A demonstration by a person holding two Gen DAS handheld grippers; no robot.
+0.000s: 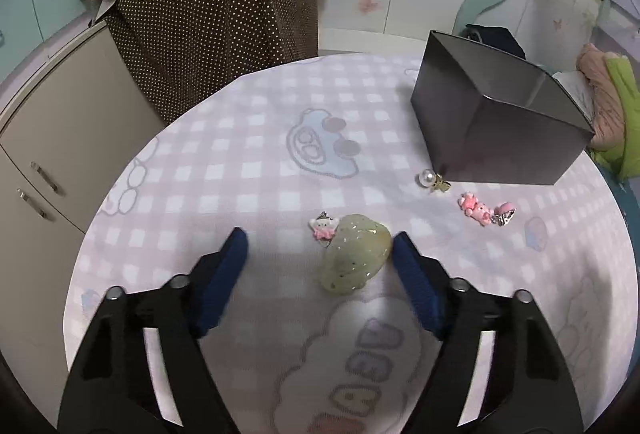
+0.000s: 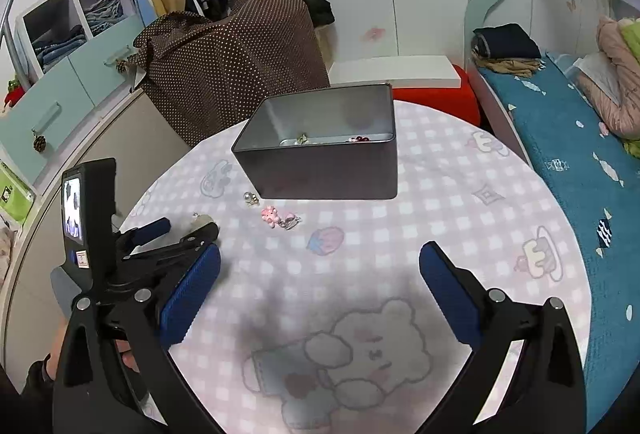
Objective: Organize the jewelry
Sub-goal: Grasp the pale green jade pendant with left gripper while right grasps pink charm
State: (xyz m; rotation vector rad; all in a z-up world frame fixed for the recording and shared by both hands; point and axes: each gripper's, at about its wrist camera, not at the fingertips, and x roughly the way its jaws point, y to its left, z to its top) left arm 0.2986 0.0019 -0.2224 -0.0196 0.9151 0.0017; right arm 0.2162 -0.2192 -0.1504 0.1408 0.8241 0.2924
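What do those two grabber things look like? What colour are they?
Both look alike. The left gripper and the right gripper have black frames with silver bolts and ribbed blue pads on the fingers. The left one carries a small screen.

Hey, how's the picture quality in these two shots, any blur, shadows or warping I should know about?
Left wrist view: strong fisheye bending at the edges, the left gripper slightly motion-blurred, the green strawberry charm soft, the metal tin sharp. Right wrist view: same barrel warp, a soft grey shadow on the tablecloth between the right gripper fingers, tin contents too small to identify.
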